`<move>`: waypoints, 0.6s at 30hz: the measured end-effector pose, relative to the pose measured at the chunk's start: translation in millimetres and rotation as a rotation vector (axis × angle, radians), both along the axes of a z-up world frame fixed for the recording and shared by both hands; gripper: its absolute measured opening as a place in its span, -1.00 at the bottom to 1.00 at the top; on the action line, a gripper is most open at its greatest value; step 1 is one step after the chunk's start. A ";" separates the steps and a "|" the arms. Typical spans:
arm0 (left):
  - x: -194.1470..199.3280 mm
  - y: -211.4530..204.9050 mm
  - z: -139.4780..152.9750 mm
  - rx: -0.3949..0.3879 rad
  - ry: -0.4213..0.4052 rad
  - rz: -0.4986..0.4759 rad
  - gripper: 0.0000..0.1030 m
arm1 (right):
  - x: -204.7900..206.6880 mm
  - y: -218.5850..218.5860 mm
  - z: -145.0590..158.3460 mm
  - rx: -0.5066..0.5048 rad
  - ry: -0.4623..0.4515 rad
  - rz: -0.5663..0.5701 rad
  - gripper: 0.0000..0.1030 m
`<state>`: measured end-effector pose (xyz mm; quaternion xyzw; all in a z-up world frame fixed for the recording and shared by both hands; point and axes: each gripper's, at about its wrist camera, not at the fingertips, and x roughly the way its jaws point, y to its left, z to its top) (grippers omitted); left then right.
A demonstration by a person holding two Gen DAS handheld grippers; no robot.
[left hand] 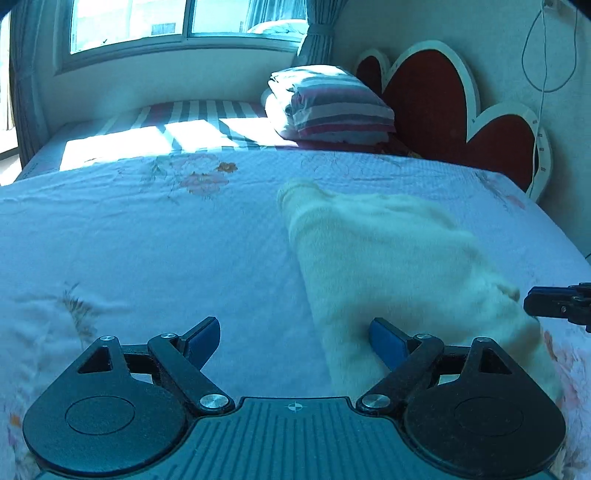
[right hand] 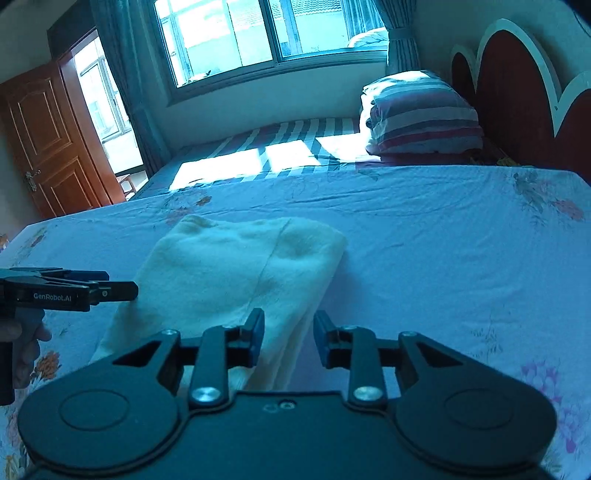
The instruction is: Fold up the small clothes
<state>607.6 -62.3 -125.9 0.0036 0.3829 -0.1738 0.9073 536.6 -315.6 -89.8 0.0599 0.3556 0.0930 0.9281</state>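
A small cream garment (left hand: 388,258) lies flat on the floral bedsheet (left hand: 147,240), folded lengthwise. It also shows in the right wrist view (right hand: 229,273). My left gripper (left hand: 295,336) is open and empty, low over the garment's near left edge. My right gripper (right hand: 289,338) is open and empty, its jaws standing over the garment's near right edge. The right gripper shows at the right edge of the left wrist view (left hand: 557,304). The left gripper shows at the left of the right wrist view (right hand: 122,290).
A folded striped quilt (left hand: 332,103) sits at the bed's far end by a red heart-shaped headboard (left hand: 436,99). A window (right hand: 258,33) is behind the bed. A wooden door (right hand: 44,140) is at far left. Cables (left hand: 546,55) hang on the wall.
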 end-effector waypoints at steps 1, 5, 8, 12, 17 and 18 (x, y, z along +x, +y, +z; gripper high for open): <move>-11.2 4.0 -6.1 0.017 0.006 0.006 0.70 | -11.2 3.7 -3.0 0.007 0.010 0.014 -0.44; -37.5 22.4 -10.2 0.043 -0.006 0.051 0.70 | -41.6 17.5 -27.0 -0.074 0.091 0.016 -0.42; -50.7 32.7 -0.5 0.029 -0.015 0.065 0.70 | -55.7 10.3 -23.7 -0.030 0.088 -0.041 -0.39; -66.7 29.2 9.6 -0.061 -0.045 0.030 0.70 | -76.7 19.9 -0.1 -0.006 -0.018 -0.025 -0.40; -64.3 10.7 -13.9 -0.005 0.011 -0.009 0.71 | -66.3 35.3 -19.1 -0.061 0.065 -0.029 -0.42; -68.5 9.9 -13.9 0.004 0.000 -0.005 0.71 | -64.7 37.0 -27.3 -0.092 0.109 -0.036 -0.36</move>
